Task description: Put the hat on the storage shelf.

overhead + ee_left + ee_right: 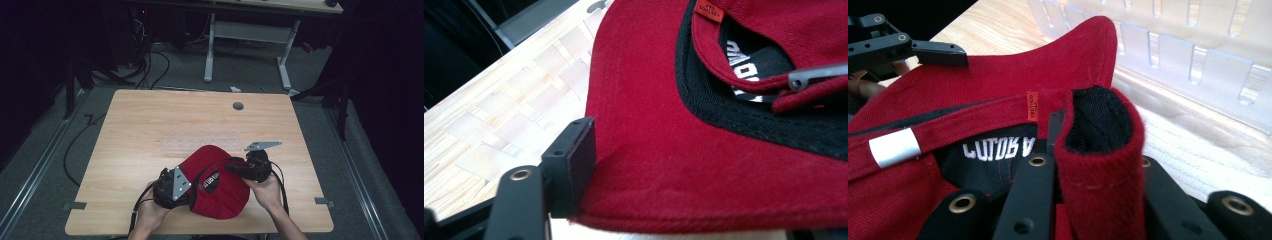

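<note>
A: High view first: where is the red cap (220, 192)?

B: On the desk (140, 120) near its front edge, about midway along it, between the left gripper (186, 187) and the right gripper (234, 166).

A: Left gripper view?

B: One black jaw lies against the cap's brim (704, 165). I can't tell whether the jaws pinch it.

A: Right gripper view?

B: The right gripper (1095, 185) is clenched on a folded piece of the cap's back edge. A clear slotted rack (1193, 65) lies just beyond on the desk.
</note>
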A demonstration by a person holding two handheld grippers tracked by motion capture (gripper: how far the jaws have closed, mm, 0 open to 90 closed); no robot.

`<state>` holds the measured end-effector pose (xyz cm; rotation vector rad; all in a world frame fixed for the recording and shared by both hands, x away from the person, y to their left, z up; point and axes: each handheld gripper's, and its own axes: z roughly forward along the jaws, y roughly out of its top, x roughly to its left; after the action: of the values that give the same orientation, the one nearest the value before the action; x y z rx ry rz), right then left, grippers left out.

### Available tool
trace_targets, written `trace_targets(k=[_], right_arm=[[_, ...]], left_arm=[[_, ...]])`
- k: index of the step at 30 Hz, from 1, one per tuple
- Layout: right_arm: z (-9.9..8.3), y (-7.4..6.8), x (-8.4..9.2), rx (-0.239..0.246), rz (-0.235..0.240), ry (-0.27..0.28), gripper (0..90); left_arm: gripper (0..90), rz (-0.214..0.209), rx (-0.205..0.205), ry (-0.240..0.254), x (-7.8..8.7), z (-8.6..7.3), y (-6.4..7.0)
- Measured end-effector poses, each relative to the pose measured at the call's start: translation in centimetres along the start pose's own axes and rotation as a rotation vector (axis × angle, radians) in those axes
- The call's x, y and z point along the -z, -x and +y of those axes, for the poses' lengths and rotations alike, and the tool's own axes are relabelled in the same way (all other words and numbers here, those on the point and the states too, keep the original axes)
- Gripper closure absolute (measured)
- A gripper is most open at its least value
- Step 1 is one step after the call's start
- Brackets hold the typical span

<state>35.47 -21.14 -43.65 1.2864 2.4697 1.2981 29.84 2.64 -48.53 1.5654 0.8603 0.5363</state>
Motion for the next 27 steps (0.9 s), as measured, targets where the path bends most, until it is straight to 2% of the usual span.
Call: trace_targets(k=[2,4,6,7,9,10,12,13,16,20,22,27], right_arm=[[0.0,0.0,-0.1,-0.01,0.027,-0.004,81.6],[0.0,0.0,-0.1,-0.015,0.033,-0.005,81.5],[-0.1,0.1,-0.1,-0.014,0.044,-0.004,81.3],[-0.1,0.2,-0.2,-0.016,0.052,-0.003,80.7],[-0.1,0.4,-0.3,-0.017,0.063,0.004,79.7],[-0.1,0.4,-0.3,-0.018,0.068,0.008,79.3],[-0.1,0.5,-0.3,-0.015,0.074,0.014,78.9],[0.0,0.4,-0.4,-0.012,0.079,0.02,77.0],[0.0,0.5,-0.6,-0.01,0.085,0.018,76.1],[-0.1,0.5,-0.7,-0.019,0.097,0.012,74.1],[0.0,0.7,-0.9,-0.026,0.118,0.018,69.3],[0.1,1.1,-0.9,-0.048,0.142,0.038,60.6]], left_arm=[[38.2,-0.014,0.005,-0.002,0.2,0.1,0.0],[39.9,-0.037,0.015,-0.008,0.4,0.2,0.0],[45.6,-0.06,0.022,-0.022,0.6,0.3,0.0],[49.7,-0.068,0.034,-0.024,0.6,0.4,0.0],[54.7,-0.112,0.077,-0.05,0.9,0.8,-0.2],[58.0,-0.112,0.077,-0.05,0.9,0.8,-0.2],[60.8,-0.145,0.116,-0.058,1.1,1.1,-0.2],[67.1,-0.169,0.133,-0.072,1.3,1.3,-0.1],[70.1,-0.177,0.111,-0.09,1.4,1.4,0.0],[72.4,-0.195,0.104,-0.101,1.8,1.6,0.1],[74.8,-0.209,0.086,-0.111,2.2,1.8,0.1],[78.2,-0.22,0.074,-0.127,2.5,1.7,0.2]])
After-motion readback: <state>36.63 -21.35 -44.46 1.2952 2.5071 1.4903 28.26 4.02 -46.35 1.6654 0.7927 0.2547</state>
